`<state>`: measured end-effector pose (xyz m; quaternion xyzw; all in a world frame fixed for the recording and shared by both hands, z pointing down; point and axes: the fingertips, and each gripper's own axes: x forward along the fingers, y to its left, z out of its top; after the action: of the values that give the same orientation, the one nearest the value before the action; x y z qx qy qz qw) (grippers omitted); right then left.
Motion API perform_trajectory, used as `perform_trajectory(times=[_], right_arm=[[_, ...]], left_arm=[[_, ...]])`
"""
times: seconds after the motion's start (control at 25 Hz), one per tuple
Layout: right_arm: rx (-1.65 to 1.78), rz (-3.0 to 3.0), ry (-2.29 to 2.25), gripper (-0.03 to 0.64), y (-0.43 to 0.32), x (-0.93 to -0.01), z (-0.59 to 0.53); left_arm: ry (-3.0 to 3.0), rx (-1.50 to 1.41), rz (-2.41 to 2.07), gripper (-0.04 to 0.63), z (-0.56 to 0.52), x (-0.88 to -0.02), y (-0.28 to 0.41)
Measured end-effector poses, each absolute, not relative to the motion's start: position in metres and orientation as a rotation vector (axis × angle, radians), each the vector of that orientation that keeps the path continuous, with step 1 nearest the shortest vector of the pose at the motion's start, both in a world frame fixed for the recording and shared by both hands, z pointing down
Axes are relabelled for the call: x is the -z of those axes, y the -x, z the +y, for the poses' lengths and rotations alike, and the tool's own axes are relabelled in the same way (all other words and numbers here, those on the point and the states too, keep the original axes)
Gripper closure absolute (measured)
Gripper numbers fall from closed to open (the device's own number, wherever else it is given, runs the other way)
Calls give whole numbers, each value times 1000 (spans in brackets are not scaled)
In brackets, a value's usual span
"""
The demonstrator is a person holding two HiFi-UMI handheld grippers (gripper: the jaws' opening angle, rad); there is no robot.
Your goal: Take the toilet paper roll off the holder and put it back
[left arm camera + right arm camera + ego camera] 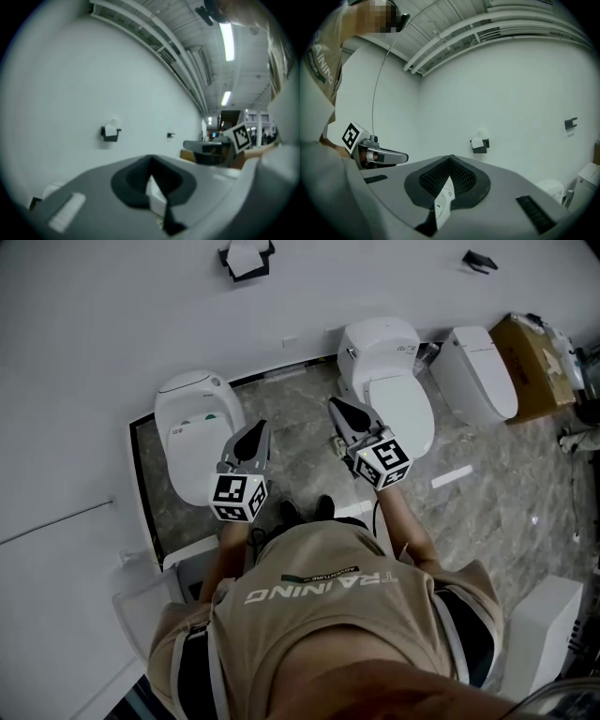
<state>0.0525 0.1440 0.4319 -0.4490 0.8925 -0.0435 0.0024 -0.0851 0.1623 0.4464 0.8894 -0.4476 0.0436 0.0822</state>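
The toilet paper roll [246,256] sits in a black holder on the white wall, far ahead of both grippers. It shows small in the left gripper view as the roll [111,131] and in the right gripper view as the roll [478,142]. My left gripper [255,429] and right gripper [335,407] are held side by side above the floor, pointing toward the wall. Both have their jaws closed with nothing between them. In their own views, the left gripper [151,161] and the right gripper [450,159] show jaws meeting at the tip.
Three white toilets stand below the wall: one [192,423] under my left gripper, one [392,371] under my right, one [480,371] further right. A cardboard box [536,360] is beside it. A second small black holder [479,260] hangs on the wall to the right.
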Motion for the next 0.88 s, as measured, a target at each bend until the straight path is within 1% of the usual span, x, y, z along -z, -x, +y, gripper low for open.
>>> perform_trajectory(times=[0.24, 0.88], right_arm=[[54, 2795, 1373, 604, -72, -410, 160], [88, 2802, 1336, 604, -81, -408, 161]], left_arm=[[-2648, -129, -1409, 595, 169, -434, 69], [-2698, -161, -1393, 595, 185, -417, 43]])
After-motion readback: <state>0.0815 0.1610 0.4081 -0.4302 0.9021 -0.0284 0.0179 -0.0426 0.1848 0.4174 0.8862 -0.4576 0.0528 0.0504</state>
